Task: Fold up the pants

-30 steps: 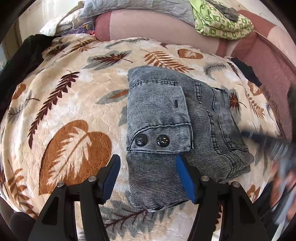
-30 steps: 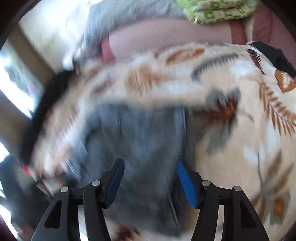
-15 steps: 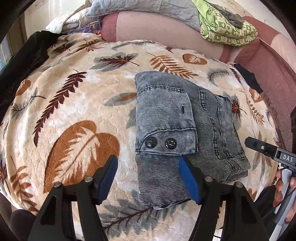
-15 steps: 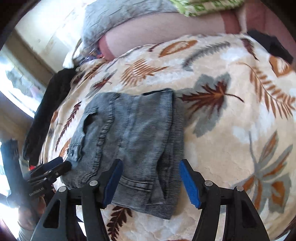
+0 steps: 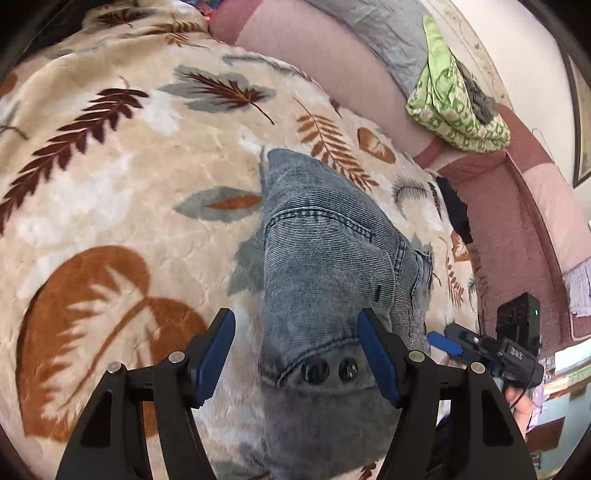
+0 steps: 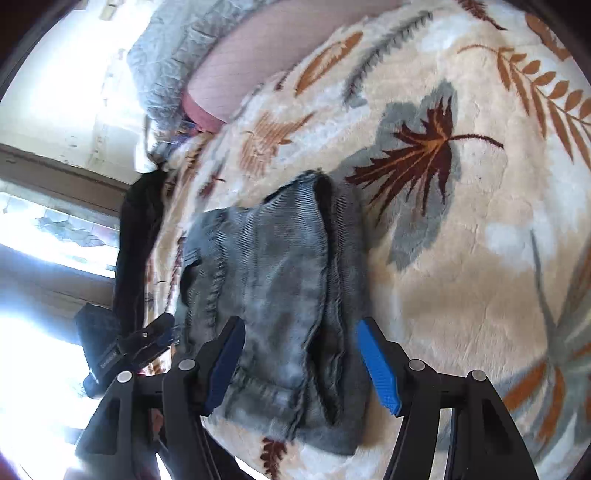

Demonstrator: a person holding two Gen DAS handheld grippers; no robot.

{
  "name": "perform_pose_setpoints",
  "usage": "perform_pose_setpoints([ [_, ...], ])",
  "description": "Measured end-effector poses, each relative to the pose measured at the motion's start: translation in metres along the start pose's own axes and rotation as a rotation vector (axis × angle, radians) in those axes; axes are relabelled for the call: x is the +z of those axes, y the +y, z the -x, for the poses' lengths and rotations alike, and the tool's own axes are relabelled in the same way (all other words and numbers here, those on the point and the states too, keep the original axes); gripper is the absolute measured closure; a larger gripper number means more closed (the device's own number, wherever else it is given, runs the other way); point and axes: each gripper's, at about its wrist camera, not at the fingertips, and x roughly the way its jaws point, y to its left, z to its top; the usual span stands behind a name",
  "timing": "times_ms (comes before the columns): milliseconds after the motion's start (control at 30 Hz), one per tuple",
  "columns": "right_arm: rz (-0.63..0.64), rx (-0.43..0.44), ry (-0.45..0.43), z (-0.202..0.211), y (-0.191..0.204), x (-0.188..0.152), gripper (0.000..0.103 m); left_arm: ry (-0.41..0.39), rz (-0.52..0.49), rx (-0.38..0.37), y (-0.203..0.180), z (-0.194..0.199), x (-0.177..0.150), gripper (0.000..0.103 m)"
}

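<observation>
The grey denim pants lie folded into a compact bundle on the leaf-patterned blanket. Two dark buttons on a pocket flap face up at the bundle's near end. My left gripper hovers open over that end, its blue pads either side of the flap and clear of the cloth. My right gripper is open over the opposite side of the pants, its pads apart above the layered edge. Each gripper shows in the other's view: the right gripper and the left gripper.
A pink padded bolster runs along the far side of the bed, with a grey quilt and a green patterned cloth on it. A black garment hangs at the bed's edge near a bright window.
Both grippers have moved in closer over the pants and rolled, so the bundle now looks larger and tilted. The pants have not shifted on the blanket. Both pairs of jaws stay apart.
</observation>
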Motion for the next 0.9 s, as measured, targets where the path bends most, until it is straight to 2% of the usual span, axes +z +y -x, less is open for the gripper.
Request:
perform_pose_setpoints([
  [67, 0.005, 0.015, -0.006, -0.001, 0.002, 0.004, 0.036, 0.012, -0.014, -0.014, -0.003, -0.006, 0.002, 0.034],
  [167, 0.000, 0.025, 0.062, -0.020, 0.001, 0.009, 0.036, 0.068, -0.017, -0.012, -0.002, -0.020, 0.002, 0.034],
  [267, 0.018, -0.009, 0.067, -0.027, 0.007, 0.010, 0.035, 0.079, 0.000, -0.032, -0.003, -0.025, 0.005, 0.034],
  [333, 0.038, -0.023, 0.074, -0.028, 0.013, 0.011, 0.040, 0.089, 0.016, -0.043, -0.003, -0.029, 0.006, 0.034],
  [367, 0.047, -0.049, 0.082, -0.029, 0.014, 0.011, 0.048, 0.096, 0.016, -0.036, -0.004, -0.030, 0.006, 0.034],
  [433, 0.028, -0.080, 0.081, -0.028, 0.012, 0.012, 0.050, 0.104, 0.019, -0.034, -0.004, -0.032, 0.007, 0.034],
  [467, 0.002, -0.082, 0.062, -0.023, 0.010, 0.012, 0.049, 0.104, 0.022, -0.040, -0.003, -0.031, 0.007, 0.034],
  [533, -0.014, -0.056, 0.058, -0.021, 0.007, 0.012, 0.035, 0.105, 0.026, -0.061, 0.001, -0.028, 0.006, 0.034],
  [667, 0.018, -0.069, 0.068, -0.032, 0.012, 0.012, 0.032, 0.109, -0.001, -0.043, -0.001, -0.031, 0.005, 0.035],
  [700, 0.026, -0.052, 0.067, -0.031, 0.013, 0.012, 0.041, 0.108, -0.006, -0.039, -0.002, -0.032, 0.005, 0.039],
  [733, 0.038, -0.052, 0.076, -0.032, 0.016, 0.012, 0.056, 0.115, -0.010, -0.022, -0.003, -0.033, 0.006, 0.047],
  [767, 0.054, -0.066, 0.072, -0.031, 0.020, 0.011, 0.078, 0.113, -0.016, -0.003, -0.005, -0.033, 0.006, 0.055],
  [800, 0.068, -0.073, 0.070, -0.030, 0.022, 0.009, 0.081, 0.110, -0.032, 0.013, -0.008, -0.032, 0.006, 0.060],
  [867, 0.078, -0.070, 0.057, -0.027, 0.025, 0.008, 0.085, 0.093, -0.091, 0.066, -0.019, -0.028, 0.005, 0.075],
  [900, 0.085, -0.065, 0.039, -0.024, 0.028, 0.007, 0.086, 0.086, -0.107, 0.072, -0.022, -0.024, 0.005, 0.076],
])
